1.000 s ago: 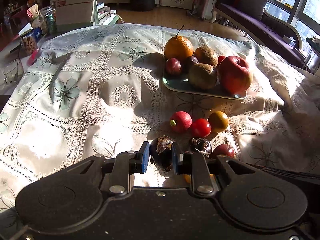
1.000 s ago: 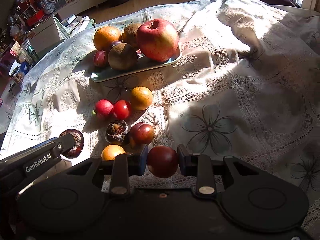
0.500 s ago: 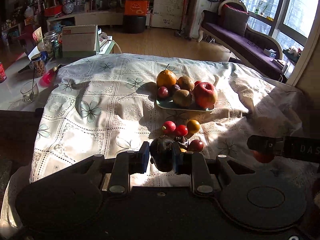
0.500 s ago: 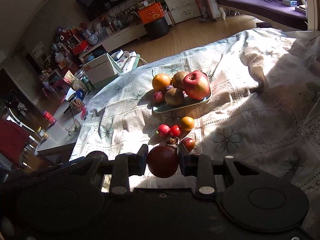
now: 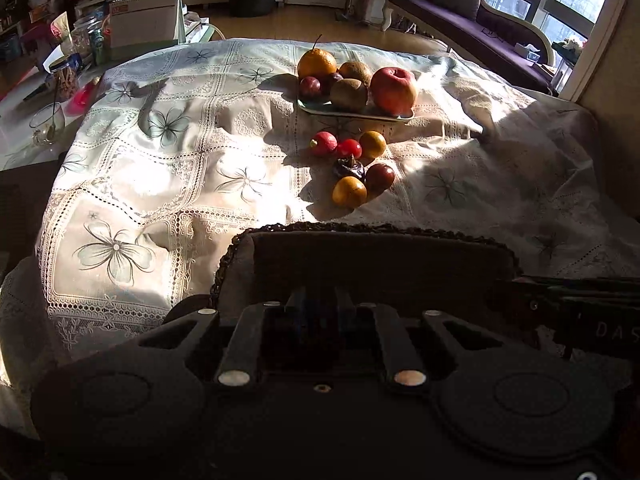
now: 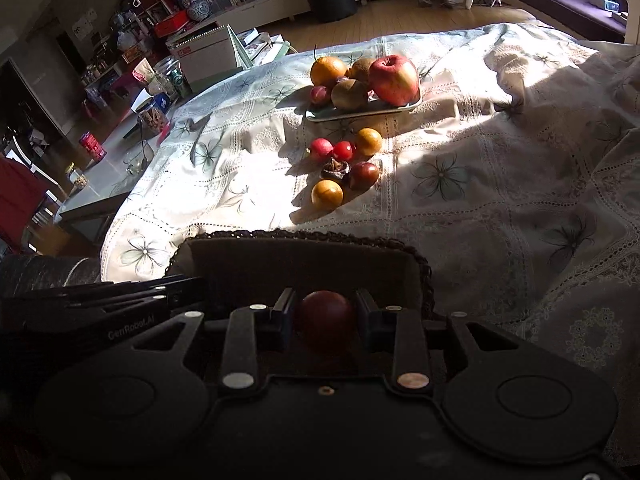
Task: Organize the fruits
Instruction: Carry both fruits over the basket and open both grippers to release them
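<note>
My right gripper [image 6: 325, 318] is shut on a dark red round fruit [image 6: 325, 320], held low over a dark woven basket [image 6: 300, 234] at the table's near edge. My left gripper [image 5: 321, 320] hangs over the same basket [image 5: 360, 227]. Its pads stay narrowly apart around a dark purple fruit [image 5: 320, 326] that the shadow nearly hides. Several small loose fruits [image 5: 352, 160] lie on the tablecloth in sunlight. Behind them a pale green plate [image 5: 320, 109] carries an orange [image 5: 317, 63], kiwis, plums and a red apple [image 5: 393, 90].
The lace tablecloth [image 5: 168, 168] bunches into folds at the right. A side table at the left holds a glass [image 5: 47, 122], jars and a box. A purple sofa [image 5: 472, 12] stands at the back right. The right tool's body [image 5: 580, 320] lies beside my left gripper.
Both grippers have drawn back from the loose fruit with their fruits and now sit low over the basket in shadow. The fruits on the cloth and plate have not moved.
</note>
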Demonstrator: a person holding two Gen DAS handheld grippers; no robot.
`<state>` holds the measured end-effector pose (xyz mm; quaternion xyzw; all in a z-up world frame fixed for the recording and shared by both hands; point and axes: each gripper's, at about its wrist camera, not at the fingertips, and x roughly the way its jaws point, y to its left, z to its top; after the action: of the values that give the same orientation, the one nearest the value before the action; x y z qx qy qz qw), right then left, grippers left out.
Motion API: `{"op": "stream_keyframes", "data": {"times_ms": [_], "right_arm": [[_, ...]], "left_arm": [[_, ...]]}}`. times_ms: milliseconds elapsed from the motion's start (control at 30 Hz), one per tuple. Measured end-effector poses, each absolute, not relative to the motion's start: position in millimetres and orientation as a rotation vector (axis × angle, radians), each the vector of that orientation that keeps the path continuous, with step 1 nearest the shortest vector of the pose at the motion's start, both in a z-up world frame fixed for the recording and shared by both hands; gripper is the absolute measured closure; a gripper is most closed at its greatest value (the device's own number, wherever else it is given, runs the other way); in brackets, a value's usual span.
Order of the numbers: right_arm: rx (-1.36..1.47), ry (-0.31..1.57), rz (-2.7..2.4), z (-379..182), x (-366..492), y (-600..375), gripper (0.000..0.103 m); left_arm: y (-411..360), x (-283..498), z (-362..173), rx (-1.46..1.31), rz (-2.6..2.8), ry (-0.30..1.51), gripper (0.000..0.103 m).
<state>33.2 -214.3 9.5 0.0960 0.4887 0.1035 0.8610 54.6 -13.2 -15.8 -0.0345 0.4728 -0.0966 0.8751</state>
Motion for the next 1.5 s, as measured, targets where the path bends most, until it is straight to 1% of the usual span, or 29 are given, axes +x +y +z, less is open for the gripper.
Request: {"op": "stream_keyframes", "data": {"times_ms": [200,267,367,433,633,767,867,967,1100,1267,1500], "right_arm": [[0.164,1.088,0.168,-20,36,-208,0.070],[0.118,1.074,0.165,-19,33,-204,0.069],[0.122,1.076,0.180,-19,34,-203,0.067],[0.125,1.081,0.181,-20,35,-203,0.067],[0.119,1.085,0.192,-20,34,-201,0.067],[0.111,1.086,0.197,-19,33,-199,0.067],[0.112,1.083,0.196,-18,33,-200,0.065],[0.100,1.073,0.186,-15,33,-200,0.057],[0.092,1.062,0.176,-12,33,-200,0.051],[0.063,1.039,0.150,-8,32,-200,0.050],[0.108,0.969,0.086,9,34,-204,0.049]], "left_arm": [[-23,48,-31,-0.045,-0.219,1.028,0.085],[-25,46,-31,-0.039,-0.223,1.024,0.083],[-27,42,-31,-0.039,-0.222,1.022,0.081],[-27,41,-33,-0.040,-0.225,1.029,0.077],[-27,40,-34,-0.019,-0.183,1.031,0.075],[-23,38,-29,-0.027,-0.156,1.000,0.075],[-21,37,-22,-0.031,-0.160,0.985,0.075],[-20,37,-17,-0.033,-0.171,0.977,0.075],[-22,38,-15,-0.028,-0.171,0.975,0.075],[-26,37,-15,-0.007,-0.151,0.961,0.075],[-29,40,-9,0.015,-0.152,0.953,0.075]]}}
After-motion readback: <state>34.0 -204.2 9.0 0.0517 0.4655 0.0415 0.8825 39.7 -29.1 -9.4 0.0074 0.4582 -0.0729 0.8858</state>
